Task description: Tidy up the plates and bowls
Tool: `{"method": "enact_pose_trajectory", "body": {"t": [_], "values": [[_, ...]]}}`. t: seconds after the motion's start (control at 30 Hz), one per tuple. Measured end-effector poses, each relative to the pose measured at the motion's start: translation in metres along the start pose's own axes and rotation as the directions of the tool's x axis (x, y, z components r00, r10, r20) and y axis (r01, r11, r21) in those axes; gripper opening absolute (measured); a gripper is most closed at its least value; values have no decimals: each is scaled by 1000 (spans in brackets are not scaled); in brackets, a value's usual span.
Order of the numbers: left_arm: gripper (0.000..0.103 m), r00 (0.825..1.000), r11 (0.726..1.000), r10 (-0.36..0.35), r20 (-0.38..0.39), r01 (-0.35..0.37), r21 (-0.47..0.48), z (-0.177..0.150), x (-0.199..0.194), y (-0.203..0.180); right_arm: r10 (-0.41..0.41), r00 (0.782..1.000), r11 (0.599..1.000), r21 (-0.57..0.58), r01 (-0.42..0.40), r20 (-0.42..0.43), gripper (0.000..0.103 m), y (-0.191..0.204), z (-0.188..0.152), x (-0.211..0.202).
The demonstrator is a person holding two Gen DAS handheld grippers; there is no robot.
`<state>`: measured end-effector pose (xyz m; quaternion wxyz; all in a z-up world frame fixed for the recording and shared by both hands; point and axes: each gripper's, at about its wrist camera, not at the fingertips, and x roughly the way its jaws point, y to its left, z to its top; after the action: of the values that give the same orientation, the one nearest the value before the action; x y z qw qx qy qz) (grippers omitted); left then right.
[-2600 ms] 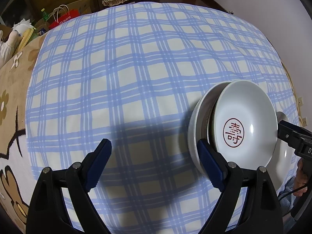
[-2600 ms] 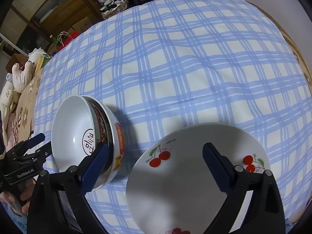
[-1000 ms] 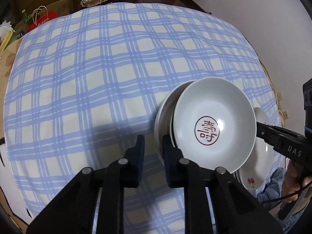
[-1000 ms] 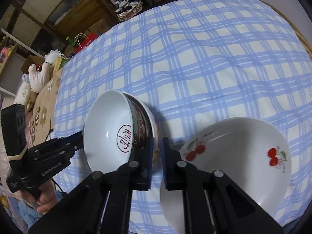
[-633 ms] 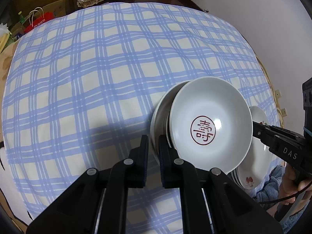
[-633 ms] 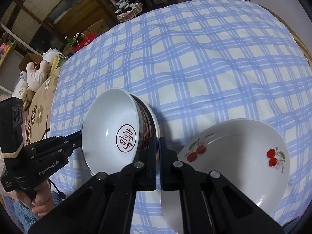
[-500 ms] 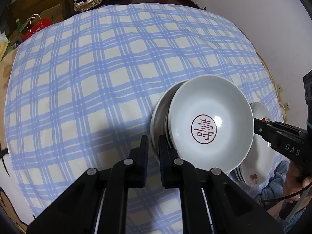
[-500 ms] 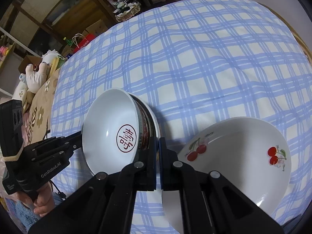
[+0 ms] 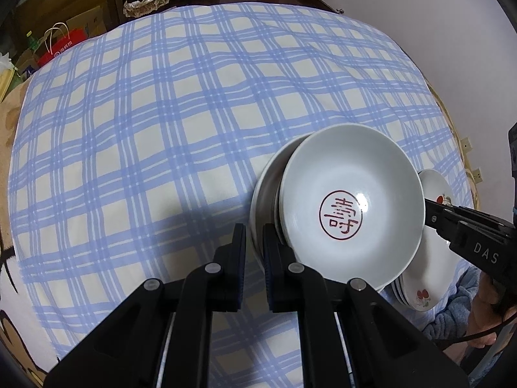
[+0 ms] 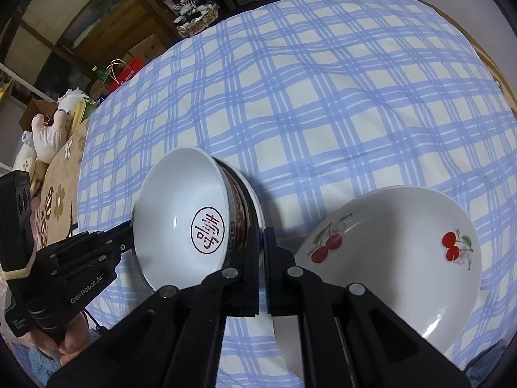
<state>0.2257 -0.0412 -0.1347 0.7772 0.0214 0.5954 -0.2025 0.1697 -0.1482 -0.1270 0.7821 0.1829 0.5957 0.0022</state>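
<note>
A stack of nested white bowls (image 9: 349, 200), the top one with a red round character mark, stands on the blue checked tablecloth (image 9: 161, 129). My left gripper (image 9: 254, 242) is shut on the stack's near-left rim. My right gripper (image 10: 261, 245) is shut on the opposite rim of the bowl stack (image 10: 181, 213); it shows at the right in the left wrist view (image 9: 433, 213). A stack of white plates with cherry prints (image 10: 397, 242) lies right of the bowls and shows partly behind them (image 9: 429, 274).
The cloth-covered round table edge (image 9: 38, 307) curves near me. Beyond the far edge stand a woven basket (image 9: 145, 0), a red bag (image 9: 61, 47) and wooden furniture. A stuffed toy (image 10: 48, 135) lies at the left.
Both grippers went from open to shut on opposite rims of the bowl stack. The views have since shifted slightly, with the bowls held between them.
</note>
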Motion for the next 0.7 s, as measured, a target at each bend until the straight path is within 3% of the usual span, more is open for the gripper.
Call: {"method": "enact_pose_trajectory", "body": {"t": [0.7], "values": [[9,1000,999,19,15,-19,-30,0,-1,-1,-6,1000,999,38,6,-4,8,-6,-3,7]]}}
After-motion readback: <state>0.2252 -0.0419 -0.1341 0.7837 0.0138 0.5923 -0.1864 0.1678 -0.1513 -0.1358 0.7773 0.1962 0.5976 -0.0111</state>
